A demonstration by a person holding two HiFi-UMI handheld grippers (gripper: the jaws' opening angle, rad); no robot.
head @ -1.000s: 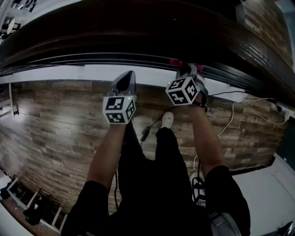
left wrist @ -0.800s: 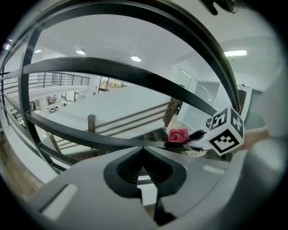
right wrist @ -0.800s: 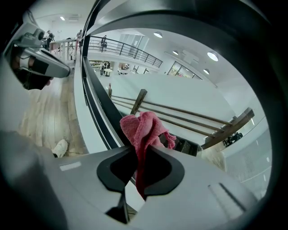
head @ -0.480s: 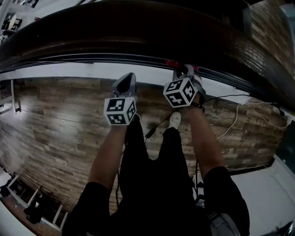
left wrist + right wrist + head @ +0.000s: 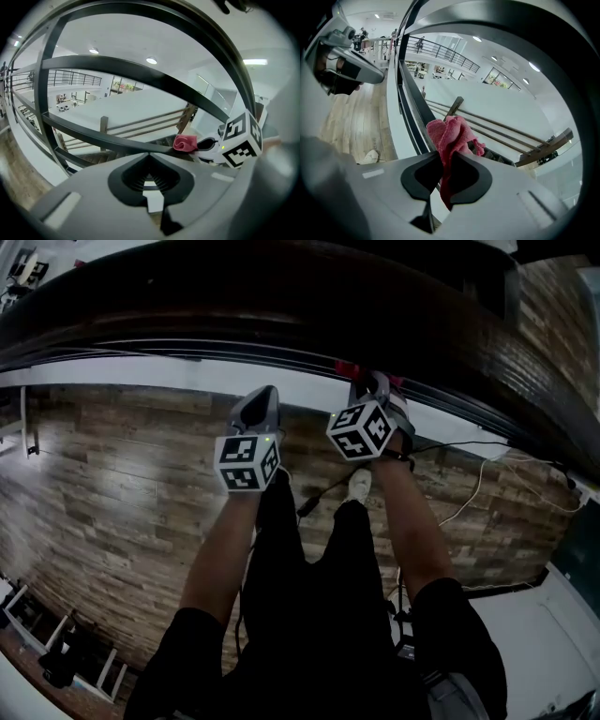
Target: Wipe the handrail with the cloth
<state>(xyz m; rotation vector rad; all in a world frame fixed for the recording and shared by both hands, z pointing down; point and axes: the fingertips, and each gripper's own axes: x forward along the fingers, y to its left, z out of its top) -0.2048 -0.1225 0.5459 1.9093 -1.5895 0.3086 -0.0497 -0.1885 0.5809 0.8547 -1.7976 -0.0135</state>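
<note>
Cloth (image 5: 449, 133) is pinched tight in the right gripper (image 5: 442, 159) and held up at the dark handrail (image 5: 281, 306). The left gripper (image 5: 149, 157) is closed on nothing. The cloth should be pressed firmly and slid slowly along.

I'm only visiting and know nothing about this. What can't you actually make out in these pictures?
- Head view: the handrail runs off both side edges, so its ends are cut off.
- Head view: the cloth is mostly hidden behind the right gripper; only red slivers show.
- Right gripper view: the bunched cloth itself hides whether it touches a rail.
- Left gripper view: furniture in the distant hall is too small to identify.
</note>
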